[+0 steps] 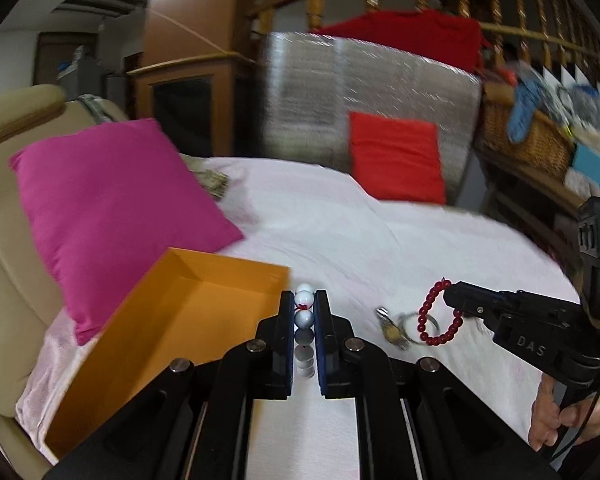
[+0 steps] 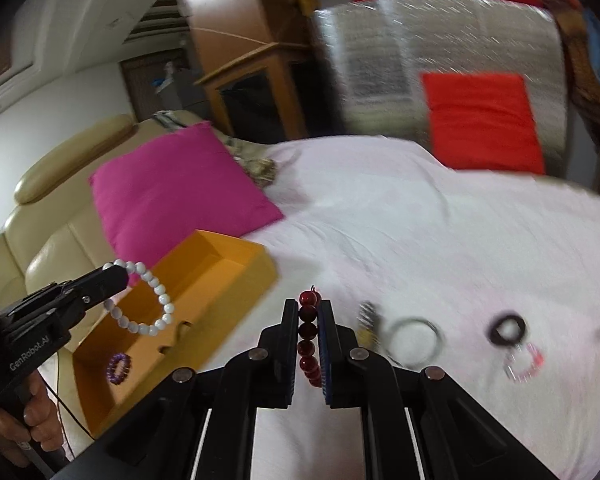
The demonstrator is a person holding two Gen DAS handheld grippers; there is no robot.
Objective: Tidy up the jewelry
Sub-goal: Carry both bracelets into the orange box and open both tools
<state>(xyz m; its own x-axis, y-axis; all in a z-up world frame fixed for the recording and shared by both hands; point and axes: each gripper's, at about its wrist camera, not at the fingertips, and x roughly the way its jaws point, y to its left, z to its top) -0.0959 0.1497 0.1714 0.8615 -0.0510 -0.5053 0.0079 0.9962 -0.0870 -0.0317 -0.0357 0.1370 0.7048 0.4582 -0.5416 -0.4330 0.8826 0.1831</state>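
My left gripper (image 1: 305,312) is shut on a white bead bracelet (image 1: 304,309); from the right wrist view that bracelet (image 2: 156,292) hangs as a loop off the left gripper (image 2: 118,274) above the orange box (image 2: 228,264). My right gripper (image 2: 308,312) is shut on a dark red bead bracelet (image 2: 307,334), which dangles from the right gripper (image 1: 448,294) as a red loop (image 1: 432,320) over the bed. A purple bead bracelet (image 2: 119,367) lies inside the box. A metal bangle (image 2: 414,340), a watch-like piece (image 2: 366,318), a black ring (image 2: 508,330) and a pink piece (image 2: 526,362) lie on the white sheet.
The open orange box (image 1: 220,276) sits at the bed's left side beside a magenta pillow (image 1: 108,208) and a cream headboard (image 1: 4,264). A red cushion (image 1: 396,156) leans on a silver padded panel (image 1: 364,80) at the far side. A wicker basket (image 1: 524,136) stands on the right.
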